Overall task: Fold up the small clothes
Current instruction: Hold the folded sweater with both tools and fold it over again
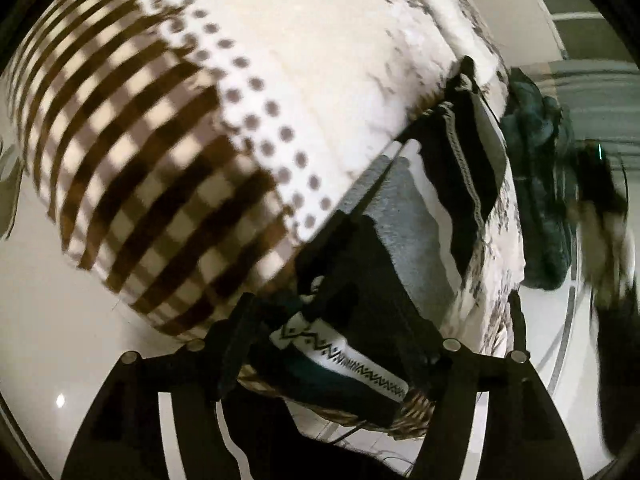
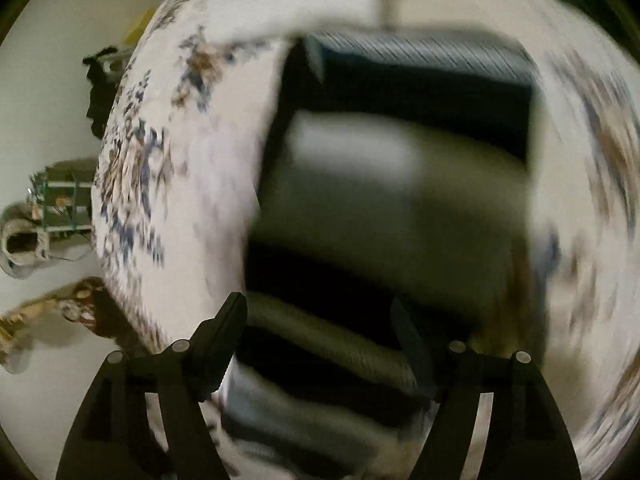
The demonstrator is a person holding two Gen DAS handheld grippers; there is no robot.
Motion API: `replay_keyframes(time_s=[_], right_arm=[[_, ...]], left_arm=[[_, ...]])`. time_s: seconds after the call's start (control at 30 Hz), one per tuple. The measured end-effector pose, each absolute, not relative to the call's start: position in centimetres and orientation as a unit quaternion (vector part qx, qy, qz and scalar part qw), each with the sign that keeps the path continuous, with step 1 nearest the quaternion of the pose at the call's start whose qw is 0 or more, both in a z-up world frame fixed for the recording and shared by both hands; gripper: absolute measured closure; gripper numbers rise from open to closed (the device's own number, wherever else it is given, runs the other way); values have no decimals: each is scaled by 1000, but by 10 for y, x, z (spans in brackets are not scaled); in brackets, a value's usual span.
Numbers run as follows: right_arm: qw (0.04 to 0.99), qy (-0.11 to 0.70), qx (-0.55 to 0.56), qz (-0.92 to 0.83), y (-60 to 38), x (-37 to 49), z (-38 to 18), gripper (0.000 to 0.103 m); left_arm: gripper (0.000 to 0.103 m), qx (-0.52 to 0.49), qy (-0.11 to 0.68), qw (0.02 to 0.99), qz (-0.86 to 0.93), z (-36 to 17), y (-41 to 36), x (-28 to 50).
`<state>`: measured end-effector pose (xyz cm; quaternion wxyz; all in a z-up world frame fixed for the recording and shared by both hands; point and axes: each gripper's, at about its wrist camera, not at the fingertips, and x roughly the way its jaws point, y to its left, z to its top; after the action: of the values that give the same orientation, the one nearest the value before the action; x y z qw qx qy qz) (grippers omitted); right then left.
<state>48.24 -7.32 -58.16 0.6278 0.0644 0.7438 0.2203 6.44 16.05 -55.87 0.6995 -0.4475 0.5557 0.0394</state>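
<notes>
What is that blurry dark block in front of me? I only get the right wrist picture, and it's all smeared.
Observer: The left wrist view shows it sharply. It is a folded garment in black, grey and white bands, lying on the white printed cloth.
Operator: Is there anything beside it that I miss?
Observer: Yes, a brown checked cloth with a dotted edge lies on its far side.
Operator: And the other gripper?
Observer: The left gripper stands open, with a white zigzag-patterned band lying between its fingers.
</notes>
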Motion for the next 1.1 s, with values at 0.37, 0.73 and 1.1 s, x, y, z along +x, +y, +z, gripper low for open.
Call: replay_keyframes(time_s=[0.37,0.73,1.1], right_arm=[[456,826,267,199,-154,212,-731,27],[493,776,349,184,-153,147,-732,93],[509,792,310,135,-170,185,-688,43]], left_arm=[[39,-387,606,694,-36,-607,142,98],[90,-399,576,707,-91,-584,147,88],[33,-359,618,694,-84,-536,169,131]])
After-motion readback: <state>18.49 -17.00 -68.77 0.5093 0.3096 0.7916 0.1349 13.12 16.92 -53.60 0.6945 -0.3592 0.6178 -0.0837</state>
